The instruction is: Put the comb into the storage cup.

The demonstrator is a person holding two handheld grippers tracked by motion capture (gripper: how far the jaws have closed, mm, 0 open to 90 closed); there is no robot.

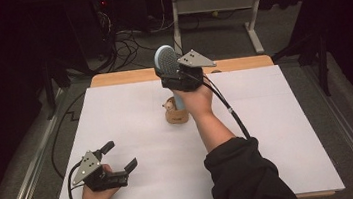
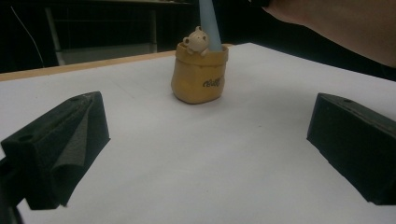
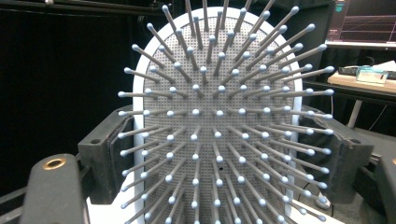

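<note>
The hairbrush (image 1: 166,60) stands upright with its handle down inside the small yellow holder (image 1: 177,115), which sits on the white worktop (image 1: 279,133) nearer the far edge than the near one and about midway between the left and right edges. A little bear figure (image 2: 196,39) peeks over the holder's rim, touching the pale blue handle (image 2: 210,28) beside it. The right gripper (image 1: 174,77) is clamped on the brush head: in the right gripper view the bristled pad (image 3: 219,126) sits squarely between the two black jaws, one against each edge of its white rim, bristles pointing at the camera. Gripping the wide head rather than the thin handle probably gives a steadier hold while the handle rides in the holder's mouth, and keeping the brush vertical lets it slide straight along the opening. Whether the handle reaches the holder's bottom I cannot tell.

The left gripper (image 1: 119,156) rests low near the worktop's near left corner, its jaws wide apart with nothing between them, aimed at the holder and well apart from it, likely waiting to steady it.
</note>
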